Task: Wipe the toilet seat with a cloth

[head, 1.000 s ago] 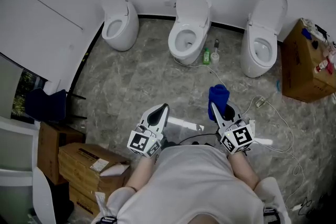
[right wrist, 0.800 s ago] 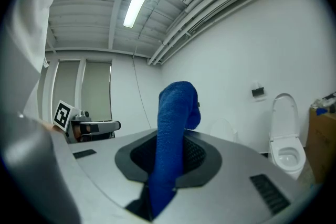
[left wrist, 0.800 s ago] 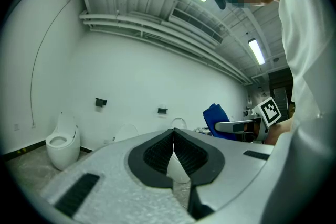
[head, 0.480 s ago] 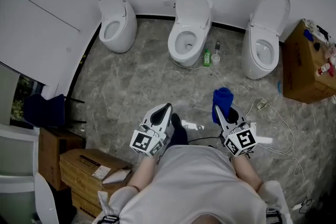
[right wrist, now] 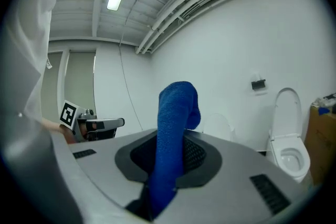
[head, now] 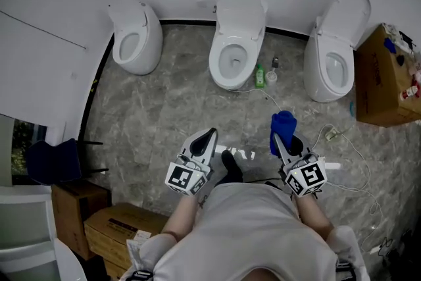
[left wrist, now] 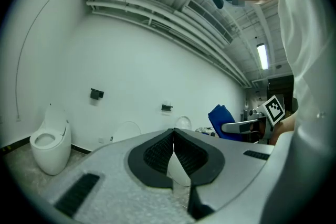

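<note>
Three white toilets stand along the far wall: the left toilet [head: 135,36], the middle toilet [head: 235,49] with its lid up, and the right toilet [head: 337,52] with its lid up. My right gripper [head: 277,135] is shut on a blue cloth [head: 283,124], which sticks up between the jaws as a blue cloth roll [right wrist: 176,134]. My left gripper [head: 207,135] is shut with nothing in it; its jaws meet in the left gripper view [left wrist: 174,132]. Both grippers are held near my body, well short of the toilets.
A green bottle [head: 260,76] and a small clear bottle [head: 273,70] stand between the middle and right toilets. White cables [head: 342,148] trail over the marble floor. Cardboard boxes sit at the right [head: 381,82] and lower left [head: 122,233]. A dark chair [head: 56,161] stands at the left.
The view has shifted forward toward the toilets. Both grippers keep their pose in front of me, the right still holding the blue cloth.
</note>
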